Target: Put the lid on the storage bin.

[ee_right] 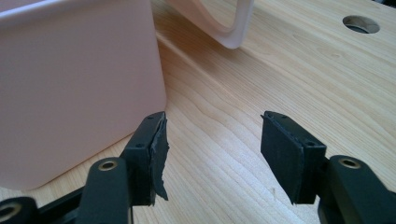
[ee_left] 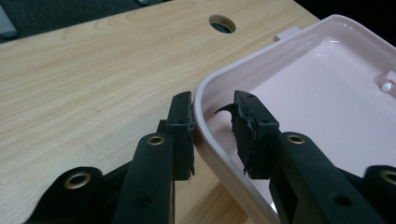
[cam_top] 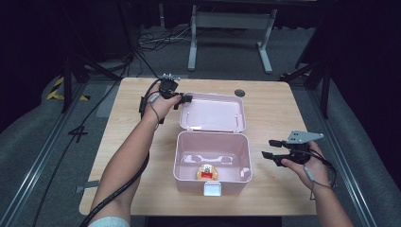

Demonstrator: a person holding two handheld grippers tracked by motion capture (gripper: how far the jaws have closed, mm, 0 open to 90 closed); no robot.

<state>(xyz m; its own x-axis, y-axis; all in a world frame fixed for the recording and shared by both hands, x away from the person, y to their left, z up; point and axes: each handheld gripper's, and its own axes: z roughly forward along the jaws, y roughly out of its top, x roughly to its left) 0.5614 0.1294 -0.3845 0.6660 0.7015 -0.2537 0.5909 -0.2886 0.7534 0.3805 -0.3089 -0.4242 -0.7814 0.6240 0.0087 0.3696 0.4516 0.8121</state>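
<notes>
I'm straddling the pink plastic box's open lid (ee_left: 299, 88) rim with left fingers (ee_left: 180, 135), not clamped; right gripper (ee_right: 212, 149) idling open, closing pending.

A lab – dark curtains (cam_top: 28, 47); floor cables (cam_top: 156, 38); metal rails (cam_top: 40, 156).

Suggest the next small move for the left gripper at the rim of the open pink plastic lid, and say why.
Probably close the left gripper on the rim of the pink plastic lid. Its jaws straddle that rim, one outside and one inside, with a gap left on the inner side. The lid lies flat on the wooden table behind the open pink plastic box, so gripping likely precedes swinging it shut. The right gripper hangs open beside the box.
</notes>
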